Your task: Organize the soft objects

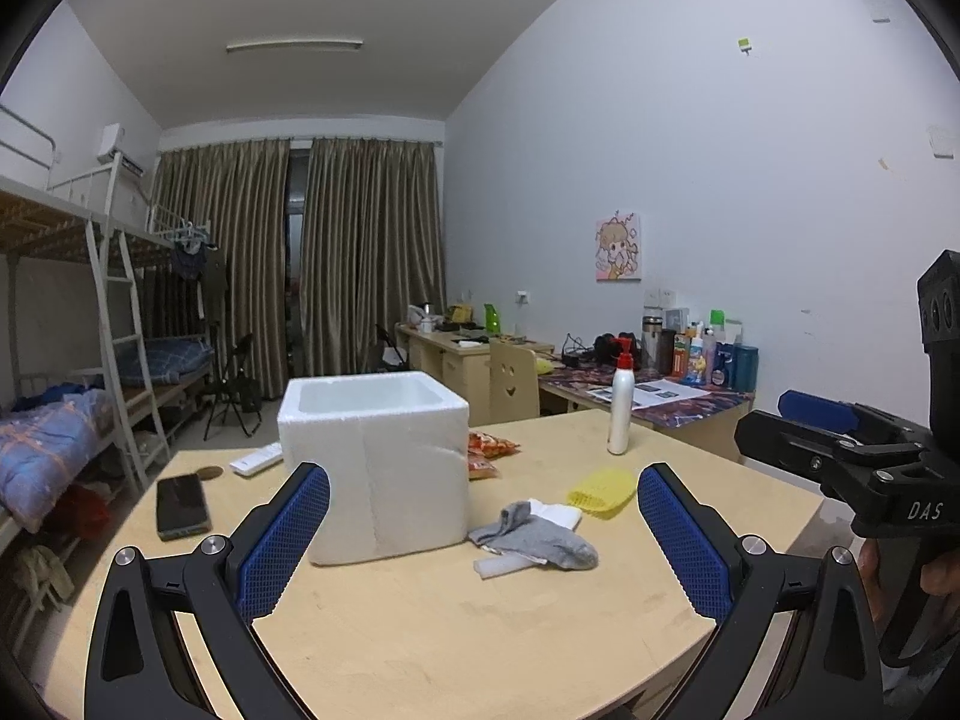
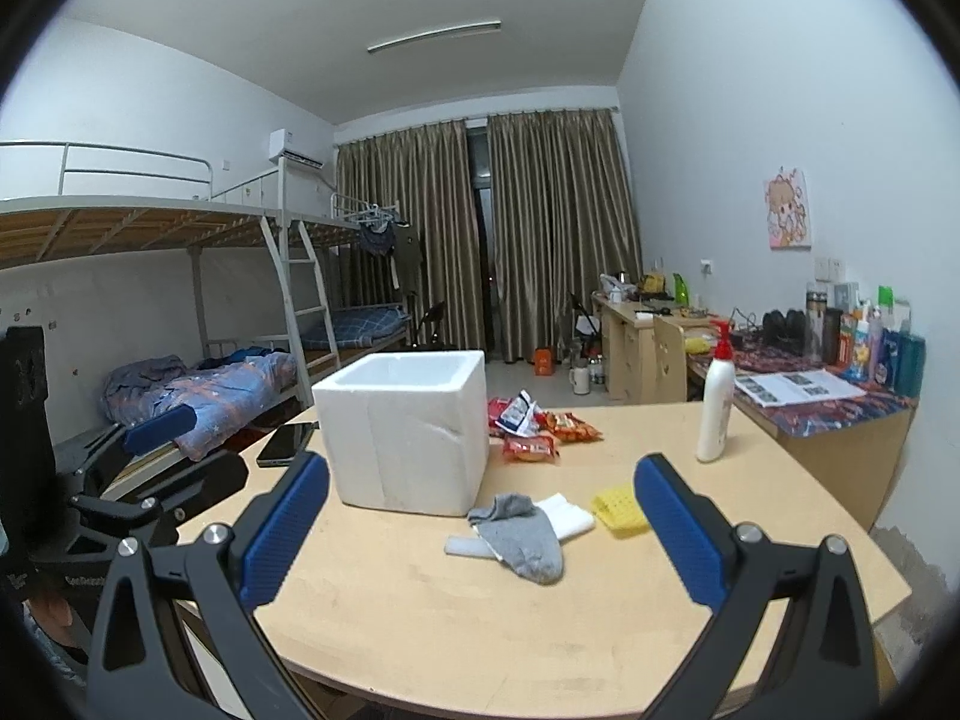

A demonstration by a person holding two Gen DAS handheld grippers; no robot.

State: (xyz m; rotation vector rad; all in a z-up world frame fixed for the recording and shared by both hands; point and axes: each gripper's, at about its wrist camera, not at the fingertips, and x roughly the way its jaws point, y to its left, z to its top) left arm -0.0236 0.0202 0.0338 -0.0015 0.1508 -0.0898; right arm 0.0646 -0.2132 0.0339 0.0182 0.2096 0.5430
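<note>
Lying crumpled beside the foam box [image 1: 375, 462], grey sock [image 1: 540, 537]; both tongs [image 1: 483, 534] [image 2: 480, 531] gape empty.

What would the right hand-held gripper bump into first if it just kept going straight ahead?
Probably the grey sock, lying on the table between the open right hand-held gripper fingers. Just behind it stands the white foam box. Depth is hard to judge through the fisheye, so it might pass above the sock.

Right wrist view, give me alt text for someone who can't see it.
Open blue-padded tongs hover over a wooden table where a grey sock lies beside a white foam box, with a yellow cloth and a lotion bottle nearby.
</note>
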